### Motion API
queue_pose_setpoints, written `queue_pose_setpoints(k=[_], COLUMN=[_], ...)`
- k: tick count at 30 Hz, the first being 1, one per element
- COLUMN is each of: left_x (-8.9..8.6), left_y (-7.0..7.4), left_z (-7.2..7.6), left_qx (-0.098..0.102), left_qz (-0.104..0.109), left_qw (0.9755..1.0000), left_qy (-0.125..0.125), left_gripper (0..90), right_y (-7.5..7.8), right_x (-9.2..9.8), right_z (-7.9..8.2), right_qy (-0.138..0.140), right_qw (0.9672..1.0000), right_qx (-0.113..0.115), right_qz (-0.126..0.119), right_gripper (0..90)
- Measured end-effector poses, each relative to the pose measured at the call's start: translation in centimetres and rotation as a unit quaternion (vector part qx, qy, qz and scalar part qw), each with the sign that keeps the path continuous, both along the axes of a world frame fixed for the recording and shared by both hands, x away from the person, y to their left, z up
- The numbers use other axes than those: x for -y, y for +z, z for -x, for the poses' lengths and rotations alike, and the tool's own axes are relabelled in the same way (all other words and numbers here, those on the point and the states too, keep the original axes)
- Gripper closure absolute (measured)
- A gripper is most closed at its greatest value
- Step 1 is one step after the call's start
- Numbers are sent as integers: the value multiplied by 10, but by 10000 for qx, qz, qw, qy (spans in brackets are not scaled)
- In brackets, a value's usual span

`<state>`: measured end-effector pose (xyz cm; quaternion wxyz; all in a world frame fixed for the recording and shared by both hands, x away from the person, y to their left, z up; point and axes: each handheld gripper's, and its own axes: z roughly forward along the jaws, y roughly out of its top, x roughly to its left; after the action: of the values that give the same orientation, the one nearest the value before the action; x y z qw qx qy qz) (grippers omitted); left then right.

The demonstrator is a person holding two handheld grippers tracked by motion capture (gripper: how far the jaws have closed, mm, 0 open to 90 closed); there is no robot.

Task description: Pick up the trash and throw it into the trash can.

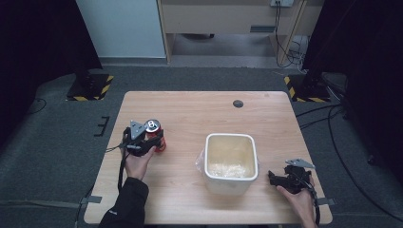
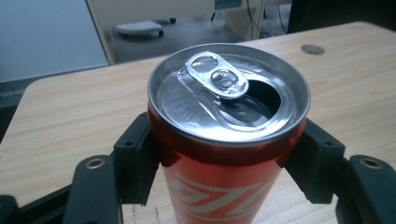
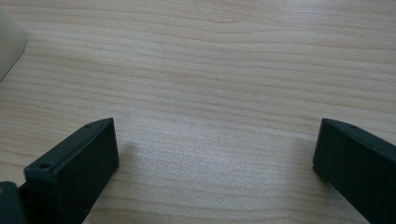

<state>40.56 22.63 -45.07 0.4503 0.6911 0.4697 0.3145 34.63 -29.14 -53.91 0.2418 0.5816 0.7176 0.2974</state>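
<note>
A red drinks can [image 1: 155, 134] with an opened silver top stands upright on the left part of the wooden table [image 1: 199, 114]. My left gripper [image 1: 142, 141] is shut on it from the near side. In the left gripper view both black pads [image 2: 135, 161] press against the sides of the can [image 2: 224, 140] just below its rim. My right gripper [image 1: 275, 179] lies low over the table at the front right, to the right of the white bin. In the right gripper view its jaws stand wide apart over bare wood, and the right gripper [image 3: 215, 163] holds nothing.
A white square bin [image 1: 231, 164] lined with a clear bag stands right of the table's middle, with light scraps at its bottom. A small dark round hole cover [image 1: 238, 103] sits near the far edge. Dark stands and cables flank the table on the floor.
</note>
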Motion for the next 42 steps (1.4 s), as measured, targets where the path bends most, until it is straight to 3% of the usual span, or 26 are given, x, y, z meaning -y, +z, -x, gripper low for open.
queue_pose_setpoints(k=[3, 12, 19, 28, 29, 30, 33, 34, 35, 36, 37, 38, 39, 42], left_x=[0, -2, 3, 20, 20, 24, 27, 31, 31, 34, 34, 37, 37, 43], left_y=[4, 24, 39, 60, 60, 64, 68, 72, 72, 75, 75, 79, 79, 85], left_z=[6, 25, 36, 53, 53, 57, 61, 64, 64, 68, 68, 72, 72, 79], left_qx=[-6, 432, 711, 1113, 1113, 1193, 1256, 1315, 1315, 1378, 1378, 1430, 1430, 1532], left_qz=[37, 435, 565, 870, 870, 937, 987, 1030, 1030, 1100, 1100, 1165, 1165, 1222], left_qw=[10000, 9980, 9955, 9875, 9875, 9854, 9834, 9814, 9814, 9789, 9789, 9764, 9764, 9721], left_qy=[12, -182, -284, -696, -696, -777, -866, -951, -951, -1031, -1031, -1120, -1120, -1291], left_gripper=[332, 332, 332, 332, 332, 332, 332, 332, 332, 332, 332, 332, 332, 332], right_y=[0, 0, 0, 0, 0, 0, 0, 0, 0, 0, 0, 0, 0, 0], right_x=[0, 0, 0, 0, 0, 0, 0, 0, 0, 0, 0, 0, 0, 0], right_z=[0, 0, 0, 0, 0, 0, 0, 0, 0, 0, 0, 0, 0, 0], right_qy=[3, -1, 0, 4, 4, 0, -4, 3, 3, 0, 0, 3, 3, 0], right_qw=[10000, 10000, 10000, 10000, 10000, 10000, 10000, 10000, 10000, 10000, 10000, 10000, 10000, 10000], right_qx=[-1, 0, 2, -1, -1, -1, 0, -1, -1, 1, 1, -1, -1, 1], right_qz=[3, 0, 1, 3, 3, -2, 0, 2, 2, -1, -1, 1, 1, -1], right_gripper=[4, 4, 4, 4, 4, 4, 4, 4, 4, 4, 4, 4, 4, 4])
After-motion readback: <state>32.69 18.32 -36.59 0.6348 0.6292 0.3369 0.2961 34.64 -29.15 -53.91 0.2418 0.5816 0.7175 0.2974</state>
